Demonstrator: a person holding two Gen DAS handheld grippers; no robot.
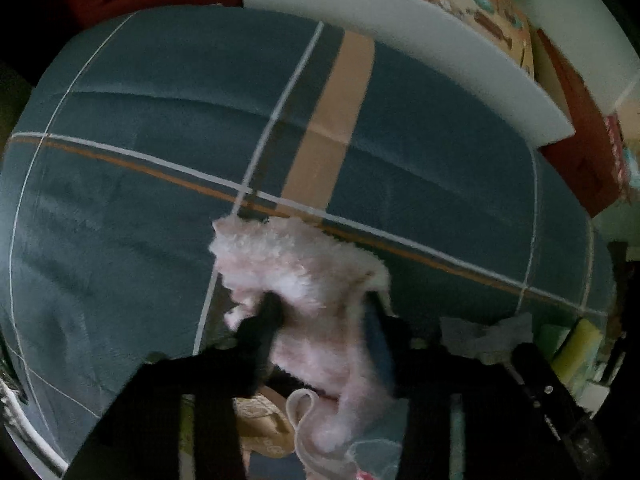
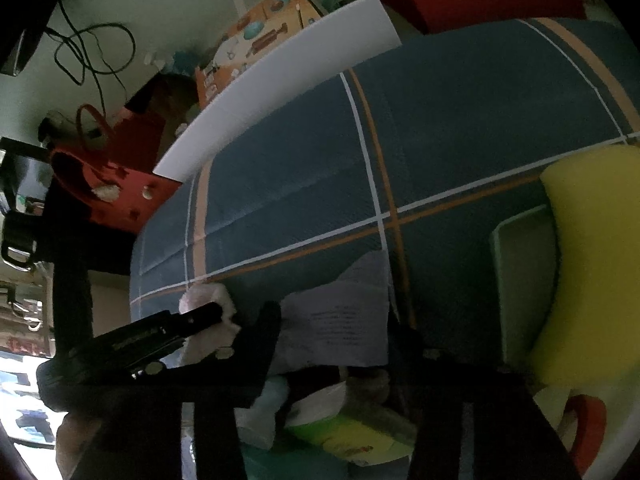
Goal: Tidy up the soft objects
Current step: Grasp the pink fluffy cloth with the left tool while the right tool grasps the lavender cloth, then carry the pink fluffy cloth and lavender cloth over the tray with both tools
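The left tool (image 1: 324, 312) is clamped on a pink fluffy garment (image 1: 304, 264) at the near edge of the blue plaid bed (image 1: 420, 152), holding it taut. The right tool (image 2: 332, 332) is clamped on a white cloth (image 2: 340, 308) at that same edge, probably for sorting.

Your pink fluffy cloth (image 1: 304, 280) runs off the left view's bottom edge, blurred. The yellow sponge (image 2: 596, 264) is cut by the right view's edge.

open blue bedspread (image 1: 160, 168) ahead, white board (image 1: 400, 40) beyond
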